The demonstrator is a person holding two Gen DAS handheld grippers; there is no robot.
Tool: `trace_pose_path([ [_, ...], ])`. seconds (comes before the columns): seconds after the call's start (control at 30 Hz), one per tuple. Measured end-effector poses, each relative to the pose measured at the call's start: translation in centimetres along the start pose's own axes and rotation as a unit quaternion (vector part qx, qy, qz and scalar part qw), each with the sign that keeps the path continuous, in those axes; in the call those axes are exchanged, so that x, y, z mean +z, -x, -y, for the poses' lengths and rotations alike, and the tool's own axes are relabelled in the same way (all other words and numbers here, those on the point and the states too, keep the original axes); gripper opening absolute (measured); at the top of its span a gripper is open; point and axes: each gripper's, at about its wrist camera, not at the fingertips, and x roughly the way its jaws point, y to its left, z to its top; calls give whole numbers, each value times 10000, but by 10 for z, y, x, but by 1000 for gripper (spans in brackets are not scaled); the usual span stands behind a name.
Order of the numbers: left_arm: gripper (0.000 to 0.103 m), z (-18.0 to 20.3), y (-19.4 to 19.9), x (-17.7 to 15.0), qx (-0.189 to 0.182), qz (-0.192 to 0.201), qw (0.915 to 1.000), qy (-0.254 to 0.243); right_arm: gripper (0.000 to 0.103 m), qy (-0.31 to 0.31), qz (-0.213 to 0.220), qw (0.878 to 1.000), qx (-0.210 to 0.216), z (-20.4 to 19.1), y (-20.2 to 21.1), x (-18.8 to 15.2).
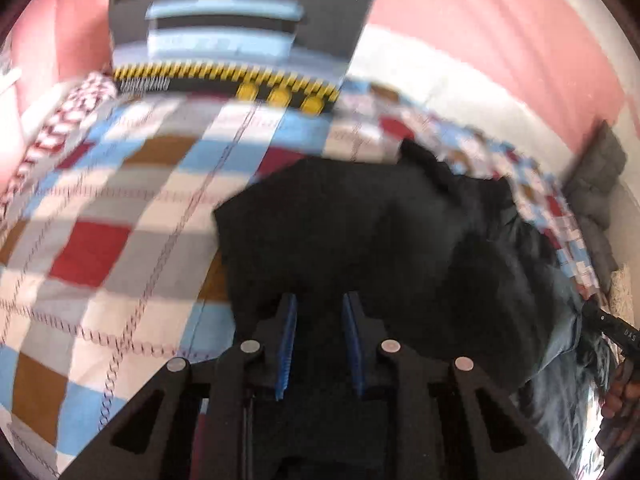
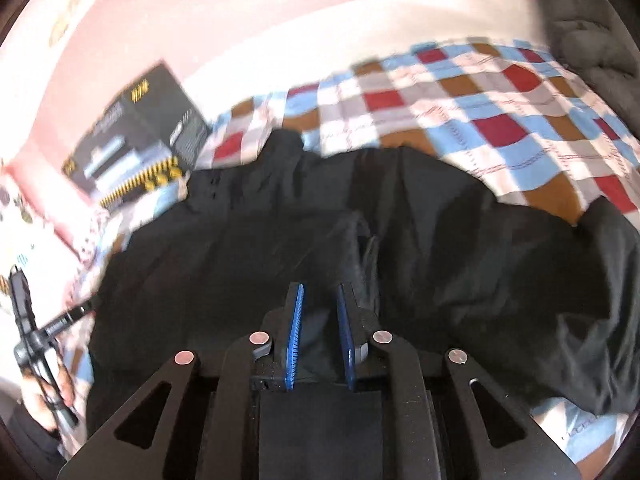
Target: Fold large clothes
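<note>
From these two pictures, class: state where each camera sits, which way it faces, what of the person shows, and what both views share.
Left wrist: on the left gripper, looking down its jaws at the crumpled black cloth garment; a hand shows at right.
Right wrist: on the right gripper, looking down at the same garment; a hand shows at left.
Shared: the garment, checked patchwork bedspread, dark printed box, pink wall.
</note>
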Motion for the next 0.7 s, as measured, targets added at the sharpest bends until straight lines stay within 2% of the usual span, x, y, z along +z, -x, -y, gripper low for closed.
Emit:
trace_pose_path([
  [0.03, 27, -4, -9, -4, 50, -144, 9999, 9, 18, 63, -180, 9997, -127, 1, -14, -2],
  [0.1, 27, -3, -15, -7, 152, -172, 9997, -122, 18, 121, -650, 9967, -460, 7, -40, -11],
  [0.2, 27, 6, -6, -9, 297, -174, 9991, -232, 18, 119, -687, 9963, -512, 17, -36, -17],
  [0.3, 27, 14, 17, -16, 335, -158, 9990, -252, 18, 116, -572, 9968, -553, 17, -9, -23],
  [0.47, 27, 33, 75, -41, 156, 44, 9994, -306, 19, 214, -253, 9983, -475, 5, 56, -47],
  [0.7, 34, 76, 161, -96, 123, 247, 9976, -634, 35, 153, -66, 9990, -416, -10, 142, -104],
])
